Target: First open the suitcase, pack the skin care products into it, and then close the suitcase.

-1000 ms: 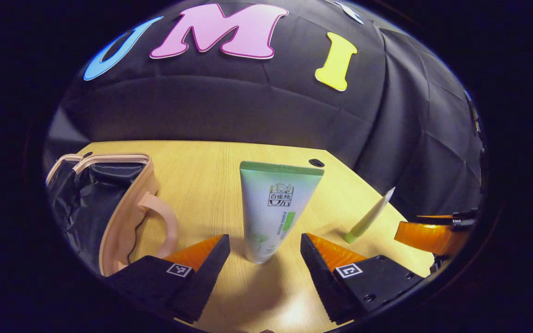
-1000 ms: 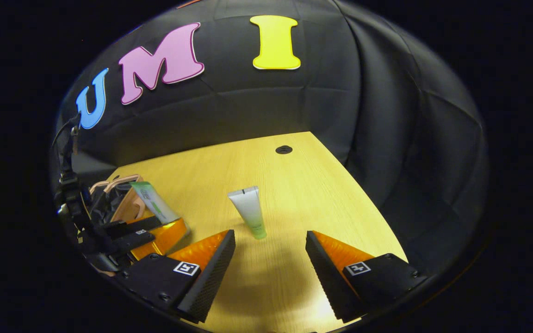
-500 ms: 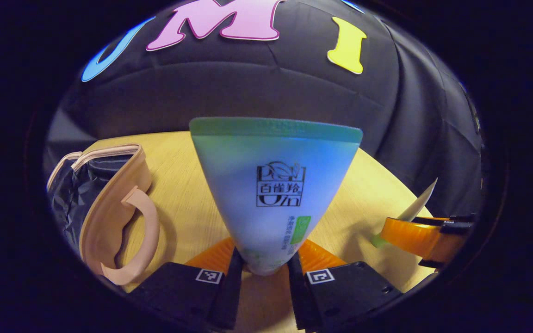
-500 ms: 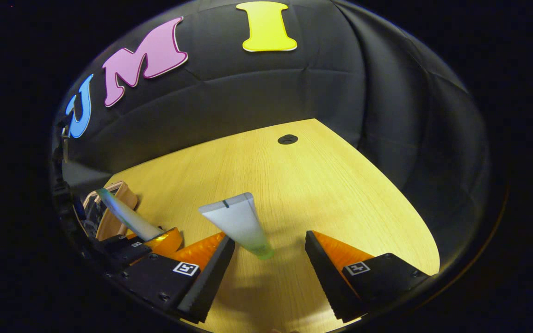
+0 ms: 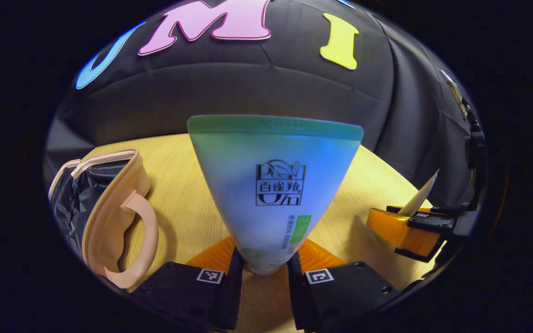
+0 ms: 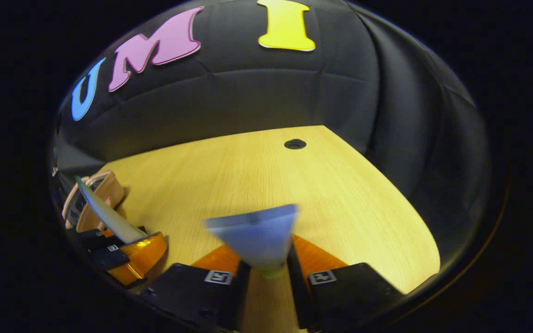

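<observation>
In the left gripper view my left gripper (image 5: 261, 273) is shut on a large white tube with a green end (image 5: 273, 185), which stands up between its fingers. The open pink suitcase (image 5: 104, 208) with a dark lining lies at the left on the wooden table (image 5: 188, 194). At the right edge the right gripper (image 5: 407, 226) holds a small tube (image 5: 418, 199). In the right gripper view my right gripper (image 6: 264, 273) is shut on that small white tube (image 6: 257, 240). The left gripper (image 6: 132, 252) with the large tube (image 6: 102, 212) shows at lower left, the suitcase (image 6: 97, 199) behind it.
A round dark hole (image 6: 295, 144) sits in the table (image 6: 340, 194) near its far edge. Black cloth walls stand close behind and to the right of the table.
My right gripper has closed on the small tube, which stood free between open fingers before. My left gripper closed on the large tube a second ago and keeps its hold.
</observation>
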